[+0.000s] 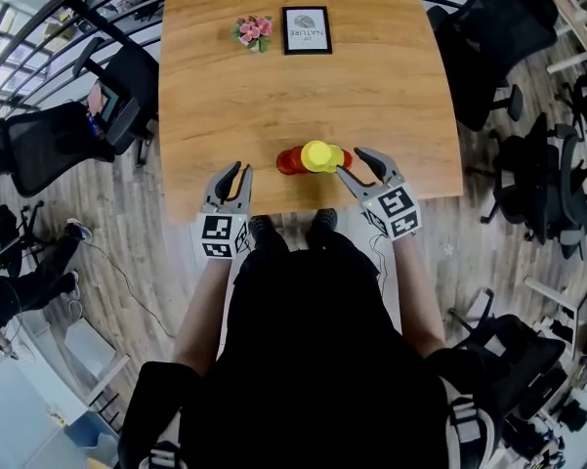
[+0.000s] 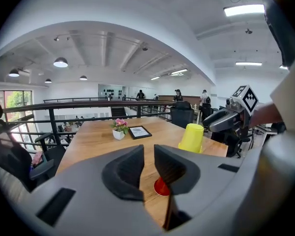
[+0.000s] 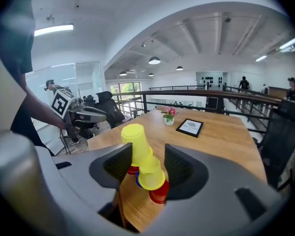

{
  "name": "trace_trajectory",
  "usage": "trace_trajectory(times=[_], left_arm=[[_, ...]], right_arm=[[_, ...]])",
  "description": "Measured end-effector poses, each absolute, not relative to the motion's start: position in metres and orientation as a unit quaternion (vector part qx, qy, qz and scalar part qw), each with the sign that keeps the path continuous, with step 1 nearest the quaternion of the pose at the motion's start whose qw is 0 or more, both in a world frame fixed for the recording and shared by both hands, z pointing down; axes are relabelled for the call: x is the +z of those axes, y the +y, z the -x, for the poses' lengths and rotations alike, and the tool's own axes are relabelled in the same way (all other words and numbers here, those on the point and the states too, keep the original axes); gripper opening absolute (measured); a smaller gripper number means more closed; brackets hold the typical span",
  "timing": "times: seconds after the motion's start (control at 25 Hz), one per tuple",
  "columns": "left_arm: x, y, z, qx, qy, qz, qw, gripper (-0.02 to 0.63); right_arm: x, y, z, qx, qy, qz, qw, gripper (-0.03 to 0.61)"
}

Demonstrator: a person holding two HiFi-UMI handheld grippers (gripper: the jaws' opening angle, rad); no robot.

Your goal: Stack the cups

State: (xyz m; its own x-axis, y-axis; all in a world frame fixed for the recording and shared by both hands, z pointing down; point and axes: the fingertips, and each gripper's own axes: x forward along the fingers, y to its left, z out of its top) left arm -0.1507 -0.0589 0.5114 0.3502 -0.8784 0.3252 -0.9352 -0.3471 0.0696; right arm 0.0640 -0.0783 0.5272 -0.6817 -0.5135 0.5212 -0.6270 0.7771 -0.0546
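Head view, nearest first: the left tool (image 1: 239, 168), jaws a narrow slit apart and empty, sits left of the yellow cup (image 1: 320, 155); the right tool (image 1: 349, 161), jaws wide and unclamped, just right of it. Red cups (image 1: 287, 161) flank it on the worktop (image 1: 225, 96). Flowers (image 1: 253, 31) and framed card (image 1: 306, 29) lie well beyond it.
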Motion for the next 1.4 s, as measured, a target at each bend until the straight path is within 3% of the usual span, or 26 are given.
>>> trace_trajectory(times=[0.12, 0.32, 1.4], left_arm=[[0.505, -0.059, 0.148, 0.111, -0.561, -0.812, 0.116, 0.044], [0.501, -0.053, 0.134, 0.107, -0.558, -0.815, 0.118, 0.026], [0.504, -0.030, 0.099, 0.110, -0.582, -0.794, 0.138, 0.026]], right_arm=[[0.532, -0.079, -0.080, 0.116, -0.906, -0.323, 0.249, 0.167], [0.540, -0.080, -0.101, 0.099, -0.901, -0.335, 0.259, 0.008], [0.567, -0.069, -0.130, 0.066, -0.911, -0.288, 0.287, 0.006]])
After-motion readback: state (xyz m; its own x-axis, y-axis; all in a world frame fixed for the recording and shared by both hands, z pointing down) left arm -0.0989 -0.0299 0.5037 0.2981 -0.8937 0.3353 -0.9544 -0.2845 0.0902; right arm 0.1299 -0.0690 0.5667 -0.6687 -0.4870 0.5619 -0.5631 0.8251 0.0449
